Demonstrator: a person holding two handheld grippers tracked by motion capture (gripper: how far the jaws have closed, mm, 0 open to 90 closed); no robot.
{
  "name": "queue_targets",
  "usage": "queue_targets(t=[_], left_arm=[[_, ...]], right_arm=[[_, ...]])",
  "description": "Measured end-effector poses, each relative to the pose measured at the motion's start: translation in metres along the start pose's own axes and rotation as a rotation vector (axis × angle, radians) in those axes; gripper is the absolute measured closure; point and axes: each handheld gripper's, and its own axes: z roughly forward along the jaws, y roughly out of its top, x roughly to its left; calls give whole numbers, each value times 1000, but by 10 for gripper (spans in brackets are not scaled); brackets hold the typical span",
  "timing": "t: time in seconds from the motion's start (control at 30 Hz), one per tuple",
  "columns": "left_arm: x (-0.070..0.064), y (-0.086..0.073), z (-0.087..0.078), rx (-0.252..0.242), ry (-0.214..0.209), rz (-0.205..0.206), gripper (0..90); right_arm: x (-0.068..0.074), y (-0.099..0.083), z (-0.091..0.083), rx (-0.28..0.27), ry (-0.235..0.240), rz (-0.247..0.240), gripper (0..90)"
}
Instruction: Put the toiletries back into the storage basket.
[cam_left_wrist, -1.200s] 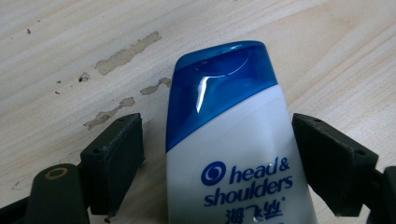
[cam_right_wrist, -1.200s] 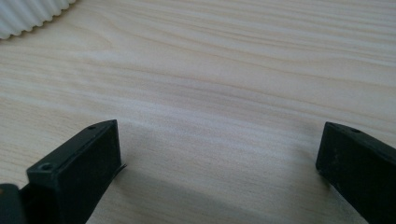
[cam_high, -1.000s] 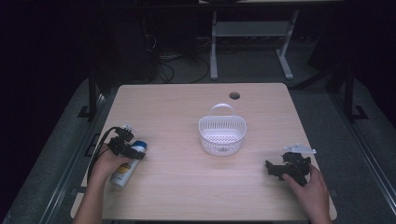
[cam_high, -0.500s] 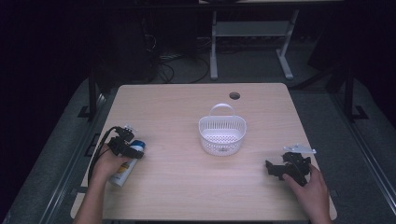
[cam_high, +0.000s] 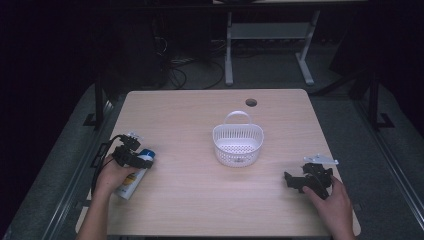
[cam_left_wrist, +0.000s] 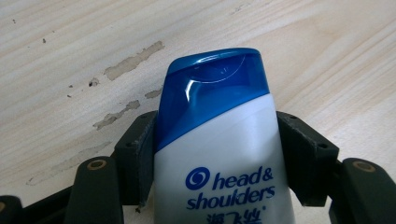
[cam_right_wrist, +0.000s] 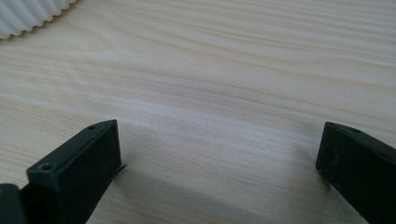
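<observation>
The left gripper (cam_left_wrist: 212, 163) clamps a shampoo bottle (cam_left_wrist: 219, 140) just below its blue cap; the bottle's base is cut off. It lies at the table's (cam_high: 200, 200) left edge. The right gripper (cam_right_wrist: 219, 163) gapes empty, well apart from the basket (cam_high: 238, 142).

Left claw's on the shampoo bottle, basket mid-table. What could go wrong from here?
1. The left claw grips the shampoo bottle near its blue cap; the smooth, tapered body might slip or swing once lifted.
2. The white basket looks light and the right claw sits open, away from it; a hard drop could tip it.
</observation>
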Motion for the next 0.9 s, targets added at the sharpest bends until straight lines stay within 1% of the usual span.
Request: queue_targets(t=[0.2, 0.27, 0.3, 0.4, 0.43, 0.47, 0.5, 0.53, 0.63, 0.7, 0.73, 0.77, 0.8, 0.83, 0.87, 0.9], left_arm=[[-1, -1, -9, -41, -16, 6, 359], [-1, -2, -13, -58, -22, 15, 359], [-1, -2, -13, -58, -22, 15, 360], [-1, -3, -19, -91, -44, 20, 360], [-1, -3, -19, -91, -44, 20, 359], [0, -4, -22, -108, -62, 19, 359], [1, -4, -23, -111, -71, 26, 359], [1, -4, -24, -119, -78, 24, 359], [2, -5, -25, -129, -88, 33, 360], [2, -5, -28, -152, -95, 49, 361], [2, -5, -28, -152, -95, 49, 362], [1, -6, -30, -173, -97, 46, 362], [2, -6, -33, -204, -102, 41, 363], [2, -6, -33, -204, -102, 41, 363], [3, -7, -38, -237, -121, 33, 364], [4, -7, -40, -250, -130, 26, 364]], right_arm=[[0, 0, 0, 0, 0, 0, 0], [0, 0, 0, 0, 0, 0, 0], [0, 0, 0, 0, 0, 0, 0], [0, 0, 0, 0, 1, 0, 0], [0, 0, 0, 0, 1, 0, 0], [0, 0, 0, 1, 1, 0, 0], [0, 0, 0, 0, 1, 0, 0], [0, 0, 0, 1, 1, 0, 0], [0, 0, 0, 0, 1, 0, 0], [0, 0, 0, 0, 1, 0, 0], [0, 0, 0, 0, 1, 0, 0], [0, 0, 0, 0, 1, 0, 0], [0, 0, 0, 0, 1, 0, 0], [0, 0, 0, 0, 1, 0, 0], [0, 0, 0, 1, 1, 0, 0], [0, 0, 0, 0, 1, -1, 0]])
